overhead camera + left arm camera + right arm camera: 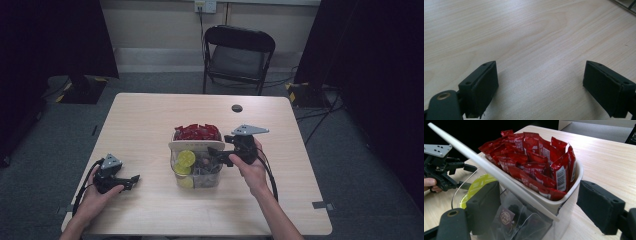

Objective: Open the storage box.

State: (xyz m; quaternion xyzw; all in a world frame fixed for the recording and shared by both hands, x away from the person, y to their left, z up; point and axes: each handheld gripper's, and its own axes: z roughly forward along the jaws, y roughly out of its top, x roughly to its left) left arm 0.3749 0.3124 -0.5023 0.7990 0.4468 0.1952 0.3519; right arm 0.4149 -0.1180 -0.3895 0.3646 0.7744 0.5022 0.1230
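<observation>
organizer mid-table, clear bin under a white tray of red sachets, yellow-lidded cups at its 9 o'clock side | my right gripper at its 3 o'clock, jaws apart astride its corner, no squeeze | my left gripper at 8 o'clock, well apart, jaws wide over bare table

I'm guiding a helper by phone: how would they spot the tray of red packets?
On the wooden table, find the clear container at its middle. The white tray sits on its far end, heaped with red packets, unlike the yellow-green discs below.
</observation>
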